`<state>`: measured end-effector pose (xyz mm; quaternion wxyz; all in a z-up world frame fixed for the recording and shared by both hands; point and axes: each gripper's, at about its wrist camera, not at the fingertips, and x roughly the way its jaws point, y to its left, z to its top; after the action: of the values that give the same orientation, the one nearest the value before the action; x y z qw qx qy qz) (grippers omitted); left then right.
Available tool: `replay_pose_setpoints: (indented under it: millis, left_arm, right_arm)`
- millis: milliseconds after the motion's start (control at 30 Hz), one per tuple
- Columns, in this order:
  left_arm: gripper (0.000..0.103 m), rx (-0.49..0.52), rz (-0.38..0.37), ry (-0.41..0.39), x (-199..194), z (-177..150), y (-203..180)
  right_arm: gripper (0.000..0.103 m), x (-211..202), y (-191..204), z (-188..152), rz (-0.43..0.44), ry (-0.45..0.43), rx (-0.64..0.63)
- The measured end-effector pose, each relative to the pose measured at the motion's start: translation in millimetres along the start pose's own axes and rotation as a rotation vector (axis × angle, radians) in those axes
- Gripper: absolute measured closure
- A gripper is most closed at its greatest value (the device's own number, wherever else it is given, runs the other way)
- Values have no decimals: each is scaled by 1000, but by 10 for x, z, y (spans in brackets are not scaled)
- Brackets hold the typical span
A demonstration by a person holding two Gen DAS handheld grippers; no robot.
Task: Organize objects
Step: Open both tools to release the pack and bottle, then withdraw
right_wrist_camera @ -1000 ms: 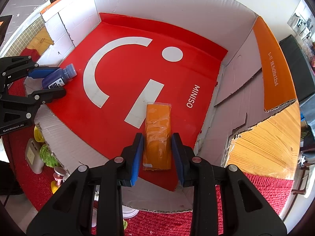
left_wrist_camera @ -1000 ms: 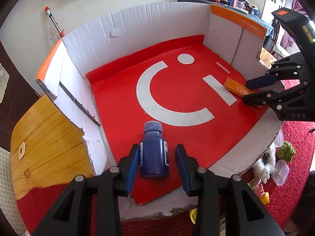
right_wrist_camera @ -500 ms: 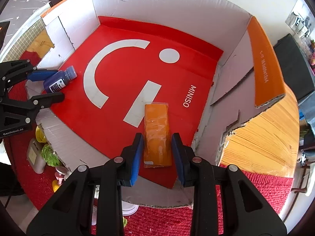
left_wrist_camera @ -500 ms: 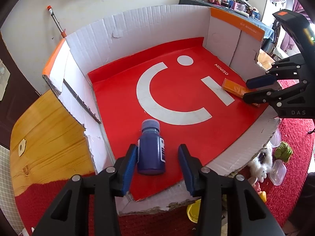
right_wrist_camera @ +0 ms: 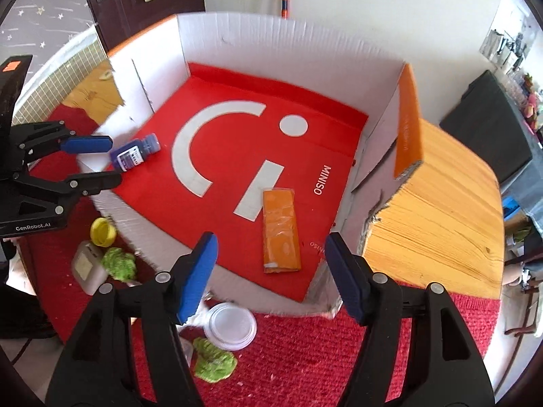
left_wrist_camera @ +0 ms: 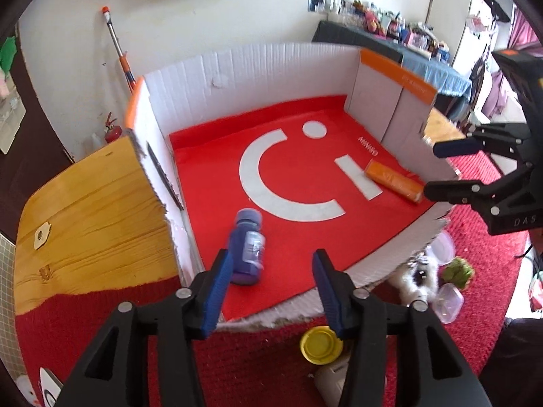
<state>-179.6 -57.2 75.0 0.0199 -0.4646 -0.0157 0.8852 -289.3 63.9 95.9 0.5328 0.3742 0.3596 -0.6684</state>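
1. Both of your grippers have let go since the earlier frames: the right gripper (right_wrist_camera: 268, 271), which was pinching the orange packet (right_wrist_camera: 281, 232) a moment ago, has just been opening its jaws and now stands spread, nothing pressed by the pads; the packet lies flat ahead of and between the fingertips.
2. Your left gripper (left_wrist_camera: 268, 286) has also just been opening and has lifted back; the blue bottle (left_wrist_camera: 247, 247) lies on its side just ahead of the left finger, clear of the right one.
3. Both things rest on the red floor of the cardboard box (left_wrist_camera: 258, 64), each near the low torn front edge closest to your grippers.
4. Beyond the bottle, the red floor is bare up to the white back wall; the tall left wall stands close beside the bottle, to your left gripper's left.
5. To your right gripper's right, the box's side wall and its orange flap (right_wrist_camera: 407, 125) stand near the packet; the open middle lies to its left.
6. Under both grippers, outside the front edge, the red rug (right_wrist_camera: 305, 366) carries a yellow lid (left_wrist_camera: 320, 344), a clear lid (right_wrist_camera: 232, 327) and green toys (right_wrist_camera: 213, 361).
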Motion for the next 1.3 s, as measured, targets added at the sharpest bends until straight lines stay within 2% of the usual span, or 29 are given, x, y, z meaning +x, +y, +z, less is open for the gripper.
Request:
replay_pose_setpoints:
  millis: [100, 167, 267, 333, 700, 833, 1300]
  left_arm:
    - [49, -19, -7, -33, -133, -52, -24]
    - [45, -32, -8, -54, -207, -93, -48]
    - [43, -43, -3, -88, -320, -167, -92]
    - [40, -51, -2, -110, -407, -226, -123]
    - [29, -103, 26, -220, -707, -564, -279]
    - [26, -132, 34, -231, -714, -709, -344]
    - [20, -211, 40, -212, -581, -1038, -492]
  right_arm:
    - [38, -23, 71, 203, -3, -42, 11]
    - [38, -158, 41, 187, -4, -73, 19]
    - [37, -110, 148, 151, -2, -117, 32]
    - [33, -200, 171, 110, -3, -140, 36]
    - [27, -599, 316, -346, -1, -261, 71]
    - [23, -614, 358, -479, -14, -290, 97]
    - [22, -421, 419, -856, -45, -344, 194]
